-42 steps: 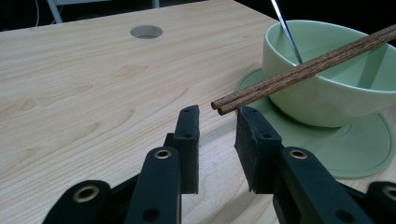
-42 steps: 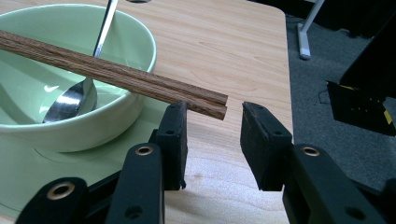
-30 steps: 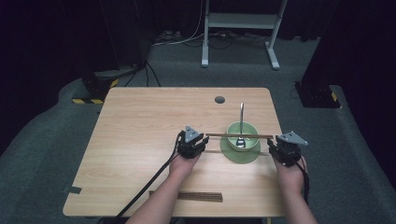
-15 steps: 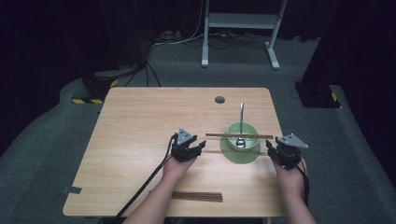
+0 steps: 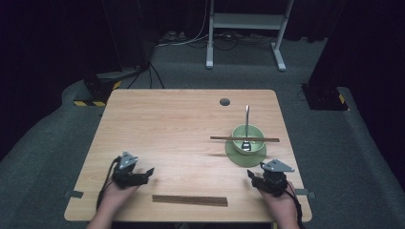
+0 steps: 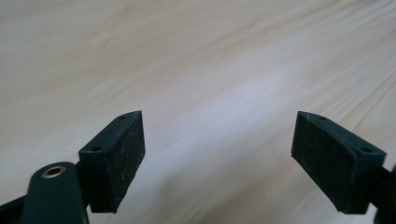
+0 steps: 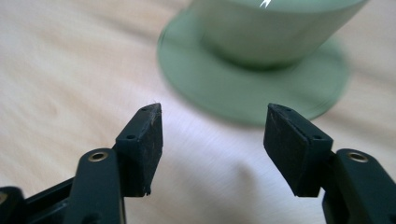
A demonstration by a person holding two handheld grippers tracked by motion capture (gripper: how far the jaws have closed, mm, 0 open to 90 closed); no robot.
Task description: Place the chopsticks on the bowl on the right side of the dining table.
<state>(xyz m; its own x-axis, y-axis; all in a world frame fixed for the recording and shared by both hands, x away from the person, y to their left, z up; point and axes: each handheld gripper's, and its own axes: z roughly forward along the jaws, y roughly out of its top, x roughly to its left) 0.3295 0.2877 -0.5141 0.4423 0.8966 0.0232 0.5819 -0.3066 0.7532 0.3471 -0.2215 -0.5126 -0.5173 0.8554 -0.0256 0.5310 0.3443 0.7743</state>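
A green bowl [image 5: 239, 133] stands on a green saucer [image 5: 234, 155] at the table's right. A metal spoon [image 5: 246, 128] leans in the bowl. A brown chopstick [image 5: 244, 139] lies across the bowl's rim. My left gripper [image 5: 148, 172] rests near the front left of the table, open, with bare wood between its pads [image 6: 114, 158]. My right gripper [image 5: 252, 177] sits at the front right, just short of the saucer [image 7: 243, 88], open and holding nothing. The bowl [image 7: 275, 25] rises beyond its jaws.
A bundle of dark chopsticks [image 5: 190, 200] lies along the front edge between the two hands. A round cable hole [image 5: 224, 101] is in the wooden table [image 5: 167, 124] near the back. Cables trail from both grippers off the front edge.
Both grippers have pulled back from beside the bowl toward the front edge, the left one also moving leftward. The chopstick stays across the bowl.
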